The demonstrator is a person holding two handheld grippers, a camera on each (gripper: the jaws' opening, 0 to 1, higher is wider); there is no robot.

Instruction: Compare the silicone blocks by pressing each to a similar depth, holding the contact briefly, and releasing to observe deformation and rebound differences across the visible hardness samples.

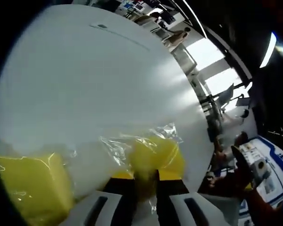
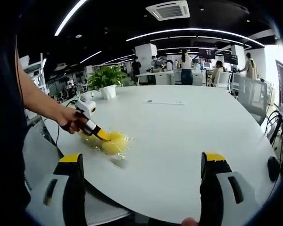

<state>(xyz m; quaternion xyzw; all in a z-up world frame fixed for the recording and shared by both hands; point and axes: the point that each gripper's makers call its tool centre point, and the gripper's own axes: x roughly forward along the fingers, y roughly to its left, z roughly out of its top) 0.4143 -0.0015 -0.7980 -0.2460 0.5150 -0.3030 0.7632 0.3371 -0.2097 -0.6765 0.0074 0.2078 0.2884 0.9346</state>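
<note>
second yellow block [image 1: 30,190] | cut off by edge (blurred) | wrapped block [image 1: 155,157] | partly behind fingers [image 1: 125,195]

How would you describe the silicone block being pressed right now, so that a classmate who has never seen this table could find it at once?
Start at the big white table and go to its near edge, where a person's hand holds the left gripper. The gripper's tips meet a yellow block in crinkled clear wrap. Unlike the squarer yellow block beside it, this one looks rounded and sits between the jaws.
</note>
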